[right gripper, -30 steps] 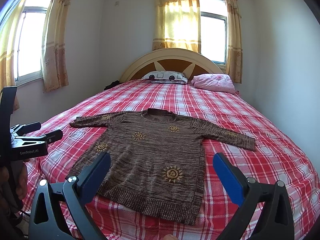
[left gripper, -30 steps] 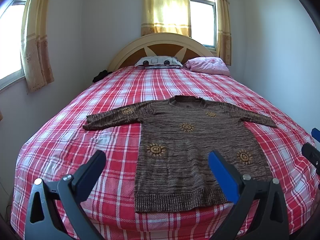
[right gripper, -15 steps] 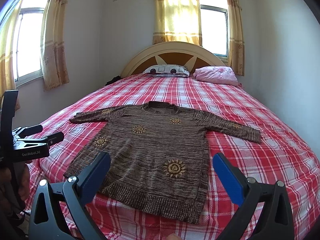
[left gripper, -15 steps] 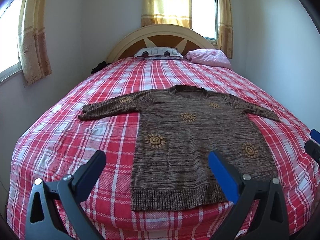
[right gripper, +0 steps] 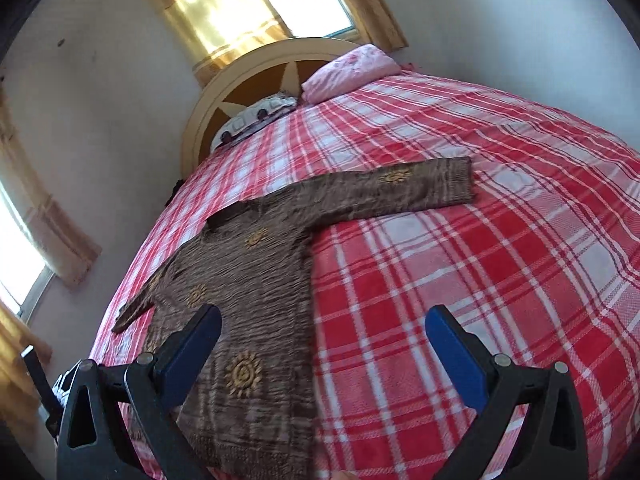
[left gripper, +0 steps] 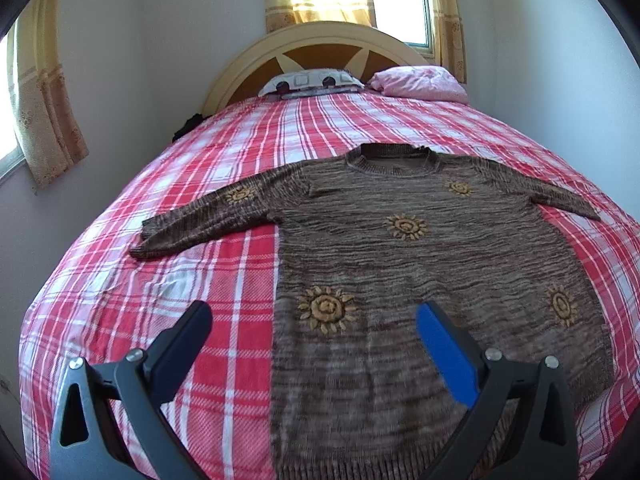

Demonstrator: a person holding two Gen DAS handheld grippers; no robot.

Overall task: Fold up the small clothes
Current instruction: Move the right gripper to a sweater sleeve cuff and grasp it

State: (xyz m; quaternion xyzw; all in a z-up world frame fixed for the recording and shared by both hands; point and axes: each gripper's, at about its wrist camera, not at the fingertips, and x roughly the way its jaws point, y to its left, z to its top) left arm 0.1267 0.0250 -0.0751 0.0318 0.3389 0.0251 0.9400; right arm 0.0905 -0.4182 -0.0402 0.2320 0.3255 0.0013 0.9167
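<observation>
The brown knit sweater [left gripper: 420, 264] lies flat, front up, sleeves spread, on the near half of the red plaid bedspread [left gripper: 120, 300]; soft, limp and stretchy, it should be pinched at a cuff or hem corner; left gripper [left gripper: 314, 330] and right gripper [right gripper: 322, 330] hover wide apart, empty; pink pillow [left gripper: 420, 84] and headboard [left gripper: 248, 64] sit far off, nothing obstructing.

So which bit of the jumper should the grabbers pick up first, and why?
Probably the sleeve cuff. The sweater lies flat, unfolded, both sleeves spread out. The right gripper is open and faces that sleeve, so I'd reach out, pinch the cuff and fold it inward.
</observation>
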